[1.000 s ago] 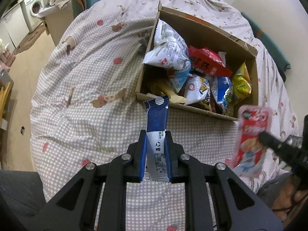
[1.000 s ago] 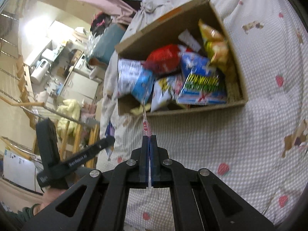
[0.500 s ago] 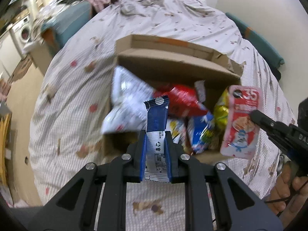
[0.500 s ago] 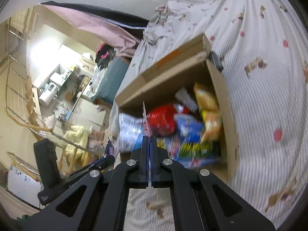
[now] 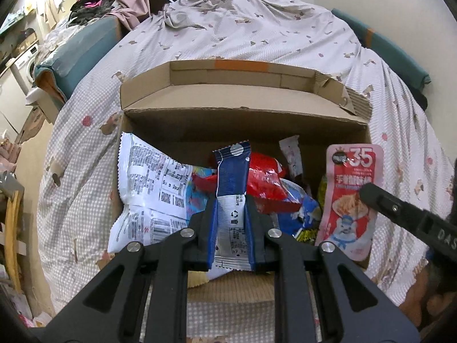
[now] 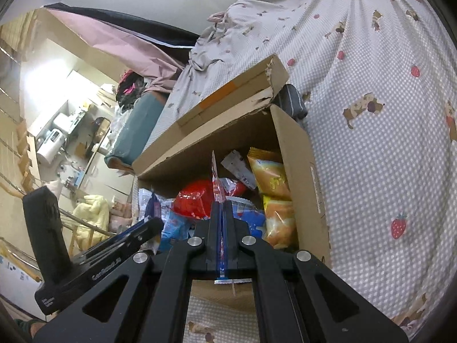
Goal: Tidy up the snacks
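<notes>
Over the near edge of the cardboard box [image 5: 242, 125] on the bed [image 5: 257, 28], the left wrist view shows the left gripper [image 5: 231, 214] clamped narrow on a blue and white snack packet [image 5: 232, 188], which stands upright between the jaws with its top above the snacks already inside. Held by its lower half like this, the packet looks ready to drop straight down onto the pile once the jaws part. Below it lie a large white bag [image 5: 151, 197] against the left wall of the box and a red bag [image 5: 265, 183] near the middle. At the right edge of the box, the other claw's black finger presses on a pink pouch [image 5: 350, 200], which hangs flat-faced over the right front corner. In the right wrist view, the right gripper [image 6: 220, 223] is pinched fully together on that same pouch [image 6: 217, 188], seen edge-on as a thin strip rising from the jaws. It hovers above the front edge of the box [image 6: 300, 171], with orange bags [image 6: 274, 191] stacked along the right wall and the red bag [image 6: 197, 200] further left. The left gripper's handle [image 6: 94, 245] shows at the lower left, alongside. Both snacks seem poised for release into the box, so the step in hand appears to be the drop itself.
</notes>
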